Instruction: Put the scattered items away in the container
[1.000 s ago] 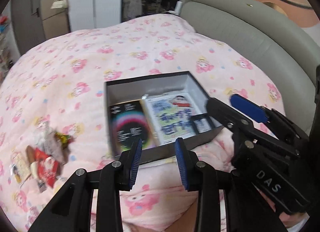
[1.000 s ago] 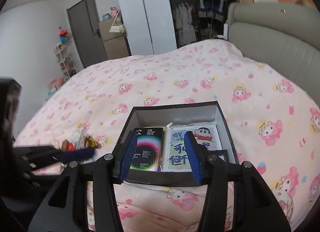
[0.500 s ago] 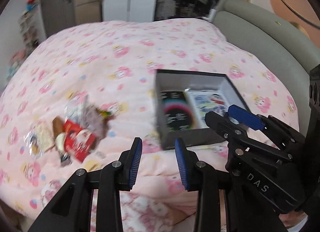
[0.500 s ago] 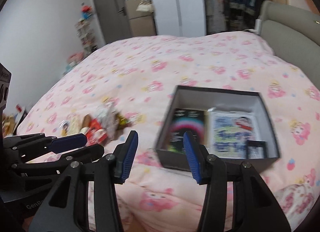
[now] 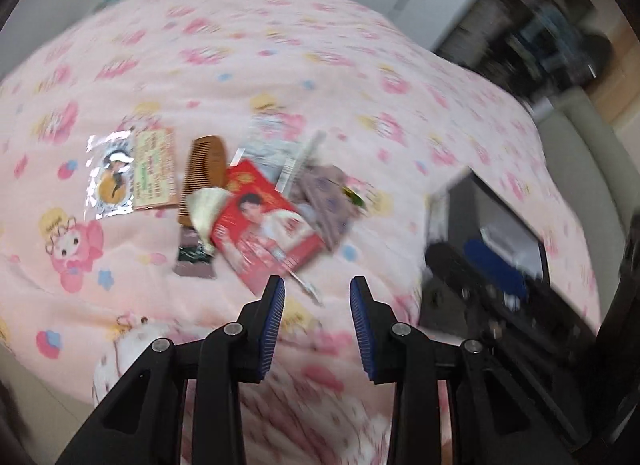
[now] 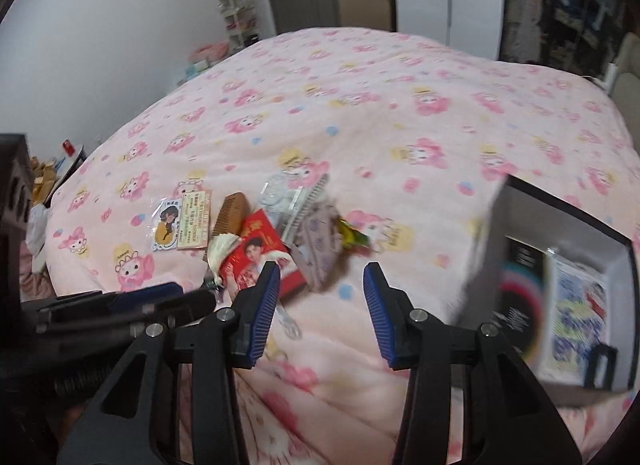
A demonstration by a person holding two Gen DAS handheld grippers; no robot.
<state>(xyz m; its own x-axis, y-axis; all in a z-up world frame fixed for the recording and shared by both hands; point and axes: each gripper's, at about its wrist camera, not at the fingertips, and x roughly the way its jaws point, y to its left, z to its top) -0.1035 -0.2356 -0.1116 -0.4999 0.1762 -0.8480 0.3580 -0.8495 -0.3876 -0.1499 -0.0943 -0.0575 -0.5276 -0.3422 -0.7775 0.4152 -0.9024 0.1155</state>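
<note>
Nearest, both grippers have swung left off the box – left gripper partly open and empty, right gripper closing on nothing – toward the scattered pile mid-bed, the box at right: another pick-up seems next

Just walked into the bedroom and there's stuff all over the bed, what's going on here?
A person is tidying with a handheld gripper in each hand. Both the left gripper and the right gripper are empty and aimed at a pile on the pink bedspread: a red packet, a wooden comb, cards and wrappers. The right jaws are closing with nothing between them. The grey box off to the right already holds a few flat items.
</note>
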